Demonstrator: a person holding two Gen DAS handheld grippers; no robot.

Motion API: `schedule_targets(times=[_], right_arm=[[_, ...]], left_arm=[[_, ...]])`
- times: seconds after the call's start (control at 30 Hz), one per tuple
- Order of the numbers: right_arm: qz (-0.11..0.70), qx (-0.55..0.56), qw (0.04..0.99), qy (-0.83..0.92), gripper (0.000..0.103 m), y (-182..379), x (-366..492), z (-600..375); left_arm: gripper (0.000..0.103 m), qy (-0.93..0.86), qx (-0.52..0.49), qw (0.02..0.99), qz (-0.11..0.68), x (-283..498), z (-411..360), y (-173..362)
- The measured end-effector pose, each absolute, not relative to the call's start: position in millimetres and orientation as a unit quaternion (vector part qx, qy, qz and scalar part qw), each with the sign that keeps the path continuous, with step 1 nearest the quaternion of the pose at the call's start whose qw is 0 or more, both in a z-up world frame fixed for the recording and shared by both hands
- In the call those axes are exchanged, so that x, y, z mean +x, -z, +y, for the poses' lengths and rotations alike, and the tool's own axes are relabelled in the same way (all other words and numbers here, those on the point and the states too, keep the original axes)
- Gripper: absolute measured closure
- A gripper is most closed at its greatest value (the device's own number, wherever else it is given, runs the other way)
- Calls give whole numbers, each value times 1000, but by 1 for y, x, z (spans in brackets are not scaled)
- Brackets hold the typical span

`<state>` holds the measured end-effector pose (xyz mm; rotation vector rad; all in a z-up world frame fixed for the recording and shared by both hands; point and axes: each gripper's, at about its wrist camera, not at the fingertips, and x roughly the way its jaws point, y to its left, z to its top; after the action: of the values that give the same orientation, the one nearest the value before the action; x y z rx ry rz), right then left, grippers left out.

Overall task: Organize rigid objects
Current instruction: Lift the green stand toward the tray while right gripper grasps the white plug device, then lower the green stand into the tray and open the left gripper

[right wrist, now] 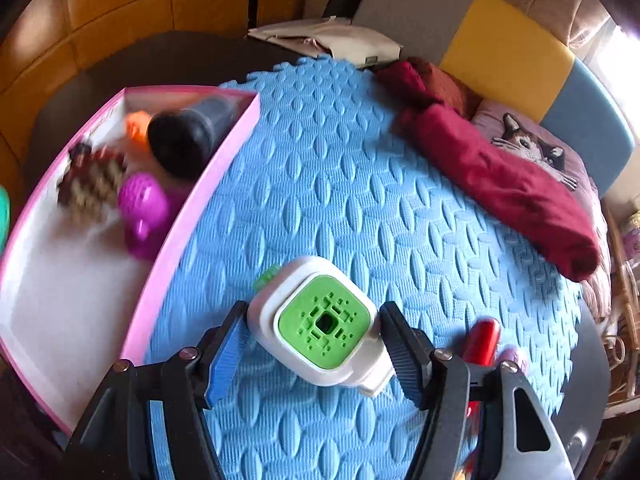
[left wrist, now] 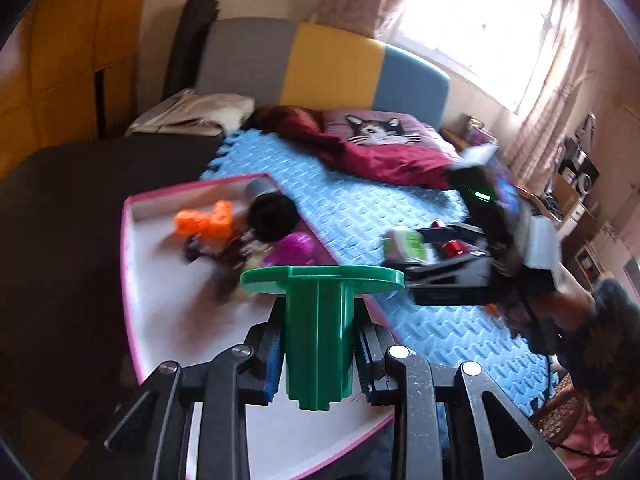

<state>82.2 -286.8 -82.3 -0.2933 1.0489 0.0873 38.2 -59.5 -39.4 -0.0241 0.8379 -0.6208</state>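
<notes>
A: Left gripper [left wrist: 318, 354] is clamped on the ribbed stem of a green moulded-plastic spool with a flat round flange [left wrist: 320, 312]. The flange stands above the jaws, over the near end of the pink-rimmed white cardboard tray [left wrist: 130, 280].

B: Handling?

A: Hard, light and hollow by the look of it. The ribs give the blue pads purchase, so slip seems unlikely. Gripping the stem is better than the thin flange.

B: Right side?

A: Right gripper [right wrist: 316, 354] has its jaws part open, straddling a white rounded-square plastic block with a green perforated face [right wrist: 320, 324], which lies on the blue embossed foam mat [right wrist: 340, 184]. The right pad looks at or very near the casing; there is a gap at the left.

B: Grip point?

A: The smooth, curved white shell may be slippery. Take it across the flat side walls, low, not on the green insert.
</notes>
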Motion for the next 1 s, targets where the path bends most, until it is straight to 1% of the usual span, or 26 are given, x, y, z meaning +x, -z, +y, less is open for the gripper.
schedule_targets(times=[0.17, 0.3, 0.63, 0.97, 1.0], right_arm=[[454, -88, 886, -42, 37, 82, 63, -300], [423, -90, 901, -43, 36, 87, 58, -299], [419, -61, 904, -53, 36, 86, 60, -308], [424, -55, 902, -53, 36, 87, 63, -309], [424, -53, 902, -53, 36, 87, 63, -309]], left_arm=[[73, 271, -41, 857, 437, 38, -35, 60], [73, 265, -40, 850, 454, 32, -34, 70], [73, 276, -76, 828, 483, 55, -69, 76], [72, 260, -82, 820, 504, 92, -108, 92], [69, 257, -82, 818, 508, 95, -110, 94]])
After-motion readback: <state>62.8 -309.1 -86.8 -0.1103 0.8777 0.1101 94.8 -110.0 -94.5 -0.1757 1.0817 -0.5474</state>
